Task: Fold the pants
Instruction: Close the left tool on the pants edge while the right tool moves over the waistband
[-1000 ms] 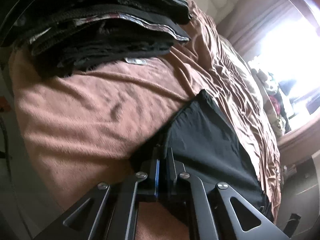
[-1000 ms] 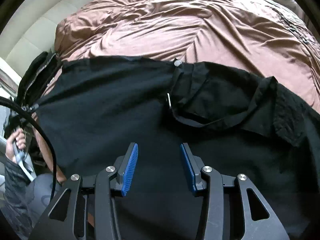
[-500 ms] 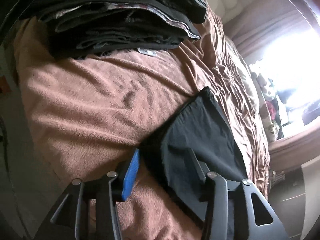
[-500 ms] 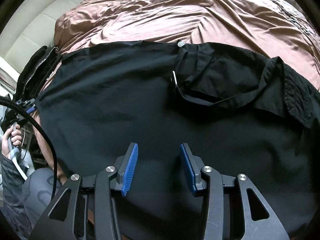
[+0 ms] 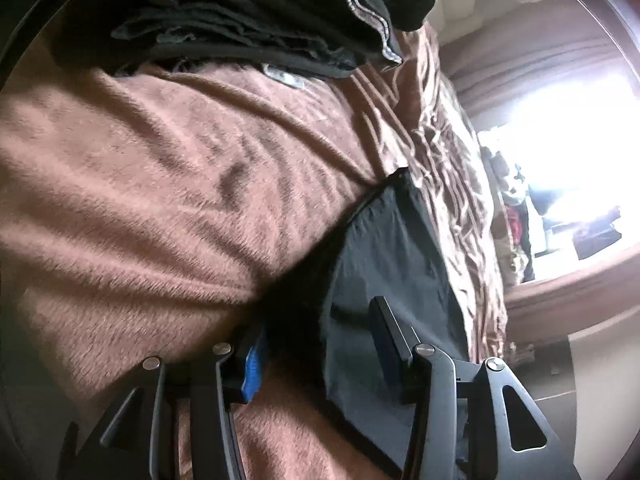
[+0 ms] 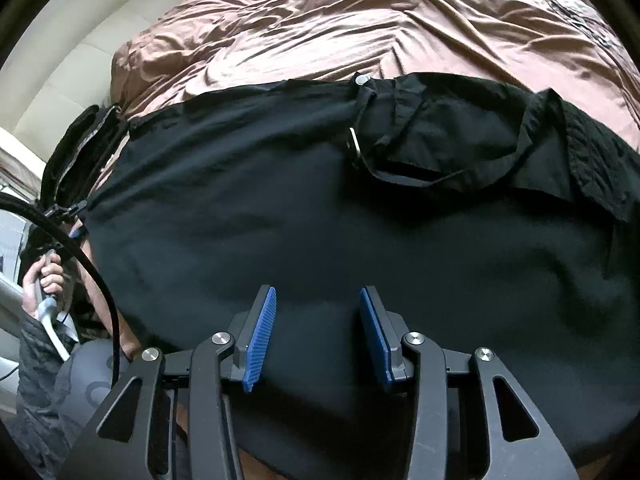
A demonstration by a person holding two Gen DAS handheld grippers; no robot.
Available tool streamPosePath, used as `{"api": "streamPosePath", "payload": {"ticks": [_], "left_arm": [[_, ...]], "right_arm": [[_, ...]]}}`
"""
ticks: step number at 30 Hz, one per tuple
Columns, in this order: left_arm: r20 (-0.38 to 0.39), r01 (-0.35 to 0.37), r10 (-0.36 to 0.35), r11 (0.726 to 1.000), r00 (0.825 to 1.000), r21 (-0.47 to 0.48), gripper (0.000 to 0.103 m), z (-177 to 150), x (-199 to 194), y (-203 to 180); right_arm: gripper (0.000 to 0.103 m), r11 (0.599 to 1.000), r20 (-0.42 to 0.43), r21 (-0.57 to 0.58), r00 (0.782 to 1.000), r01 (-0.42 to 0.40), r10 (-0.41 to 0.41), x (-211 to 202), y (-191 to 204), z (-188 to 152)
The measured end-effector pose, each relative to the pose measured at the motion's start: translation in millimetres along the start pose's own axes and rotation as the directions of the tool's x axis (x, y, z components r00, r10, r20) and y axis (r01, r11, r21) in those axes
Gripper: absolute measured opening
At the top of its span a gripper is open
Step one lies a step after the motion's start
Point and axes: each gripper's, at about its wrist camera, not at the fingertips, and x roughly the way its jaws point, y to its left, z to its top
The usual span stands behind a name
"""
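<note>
Both my left gripper (image 5: pixel 316 344) and right gripper (image 6: pixel 318 336) gape empty; the black pants (image 6: pixel 320 220) look limp and light, so I'd pinch the hem corners.

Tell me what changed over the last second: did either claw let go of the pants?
The left claw let go: it was shut on the edge of the black pants and now stands open, the edge between its fingers. The right claw stayed open over the pants. The stack of folded clothes stayed put on the bed.
</note>
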Motion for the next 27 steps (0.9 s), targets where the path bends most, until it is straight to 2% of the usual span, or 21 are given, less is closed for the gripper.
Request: {"api": "streamPosePath", "payload": {"ticks": [1,3,6,14,15,18,19,21,24,27], "left_arm": [[-0.001,0.006,-0.006,1.0,1.0,0.003,0.049,-1,-1,0],[-0.008,0.075,-0.075,0.997,0.997,-0.016,0.049,-4,-3,3],[-0.022,0.136,-0.137,0.99,0.99,-0.026,0.048,-13,-7,3],[-0.026,0.081,-0.081,0.997,0.996,0.002,0.046,-15,2,-2],[-0.021,0.074,-0.074,0.997,0.997,0.002,0.041,-12,4,-2],[-0.023,0.023,-0.024,1.0,0.999,-0.009,0.014,-5,9,1],[-0.024,0.024,-0.024,1.0,0.999,-0.012,0.01,-5,10,2],[-0.02,0.028,-0.028,1.0,0.999,-0.008,0.005,-6,8,0],[-0.002,0.023,-0.023,1.0,1.0,0.002,0.004,-7,4,-3],[0.016,0.024,-0.025,0.999,1.0,0.022,0.004,-4,-1,-10]], "right_arm": [[0.041,1.0,0.002,0.004,1.0,-0.001,0.001,0,0,-1],[0.041,1.0,0.007,0.01,1.0,-0.005,0.005,-1,0,-3],[0.041,1.0,0.005,0.007,1.0,-0.003,0.003,0,1,-6],[0.041,1.0,0.02,0.006,1.0,-0.014,0.014,-6,4,-9],[0.041,1.0,0.029,0.007,0.999,-0.014,0.014,-8,6,-9],[0.041,1.0,0.044,0.014,0.999,-0.022,0.022,-10,11,-13],[0.041,1.0,0.047,0.013,0.999,-0.018,0.018,-10,12,-15],[0.041,1.0,0.054,0.008,0.999,-0.007,0.007,-10,16,-17],[0.041,1.0,0.081,0.013,0.997,0.008,-0.009,-13,21,-19],[0.029,1.0,0.088,0.017,0.996,0.016,-0.017,-11,26,-21]]}}
